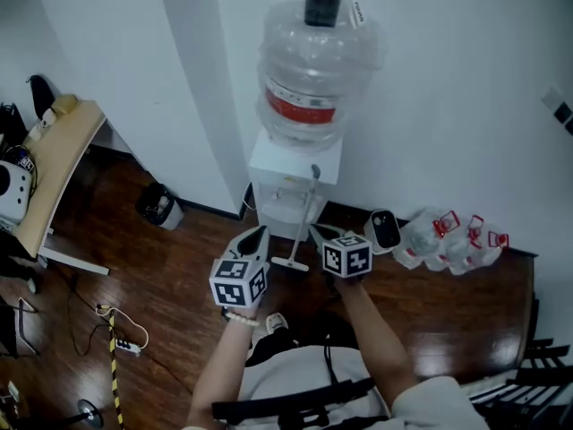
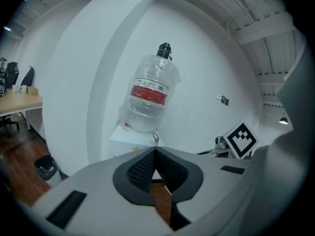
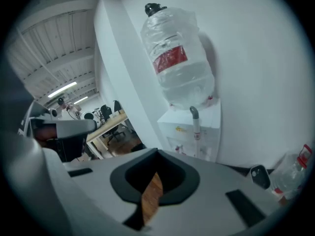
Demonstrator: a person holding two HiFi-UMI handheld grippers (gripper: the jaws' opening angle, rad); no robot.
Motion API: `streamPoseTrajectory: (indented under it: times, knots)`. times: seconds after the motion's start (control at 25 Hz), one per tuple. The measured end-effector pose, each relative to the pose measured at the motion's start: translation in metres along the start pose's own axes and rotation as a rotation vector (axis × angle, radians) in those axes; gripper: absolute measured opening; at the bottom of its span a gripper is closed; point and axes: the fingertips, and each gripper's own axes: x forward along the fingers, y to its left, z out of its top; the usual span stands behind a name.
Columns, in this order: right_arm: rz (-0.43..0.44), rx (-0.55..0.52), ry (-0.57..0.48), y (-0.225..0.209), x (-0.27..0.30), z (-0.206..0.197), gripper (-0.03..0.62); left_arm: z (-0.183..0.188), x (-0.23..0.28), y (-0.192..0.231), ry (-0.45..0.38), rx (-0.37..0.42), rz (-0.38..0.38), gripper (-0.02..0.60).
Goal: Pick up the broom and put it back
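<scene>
The broom (image 1: 303, 218) leans upright against the front of the white water dispenser (image 1: 291, 164), its flat head on the wood floor. Its grey handle top shows in the right gripper view (image 3: 195, 119) and just above the jaws in the left gripper view (image 2: 155, 138). My left gripper (image 1: 259, 232) (image 2: 154, 149) hovers just left of the broom, shut and holding nothing. My right gripper (image 1: 314, 230) (image 3: 157, 151) hangs just right of the pole, jaws shut with nothing between them. Neither gripper touches the broom.
A big clear water bottle (image 1: 309, 79) tops the dispenser. Empty bottles (image 1: 448, 236) and a small black-and-white device (image 1: 385, 229) lie along the wall at right. A black bin (image 1: 159, 206), a desk (image 1: 54, 164) and a power strip (image 1: 125, 340) are at left.
</scene>
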Motion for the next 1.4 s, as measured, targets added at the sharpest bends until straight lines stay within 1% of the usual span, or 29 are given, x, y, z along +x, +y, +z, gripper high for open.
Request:
streamPoseTrajectory:
  times: [0.12, 0.28, 0.56, 0.8, 1.0, 1.2, 1.4]
  knots:
    - [0.028, -0.022, -0.023, 0.018, -0.018, 0.002, 0.006, -0.007, -0.008, -0.013, -0.006, -0.001, 0.004, -0.006]
    - [0.053, -0.046, -0.049, 0.028, -0.045, 0.001, 0.006, -0.013, -0.020, -0.032, -0.014, 0.012, 0.019, -0.006]
    - [0.098, -0.076, -0.054, 0.032, -0.103, -0.027, 0.006, -0.027, -0.051, -0.085, -0.035, 0.032, 0.076, -0.006]
    - [0.154, -0.093, -0.060, 0.019, -0.167, -0.064, 0.006, -0.062, -0.082, -0.155, -0.061, 0.028, 0.120, -0.006]
    - [0.233, -0.114, -0.056, 0.033, -0.214, -0.103, 0.006, -0.099, -0.125, -0.199, -0.068, 0.009, 0.193, -0.006]
    - [0.296, -0.134, -0.032, 0.056, -0.246, -0.139, 0.006, -0.121, -0.166, -0.231, -0.068, 0.005, 0.240, -0.006]
    - [0.317, -0.140, -0.039, 0.077, -0.272, -0.159, 0.006, -0.136, -0.200, -0.250, -0.067, 0.006, 0.248, -0.006]
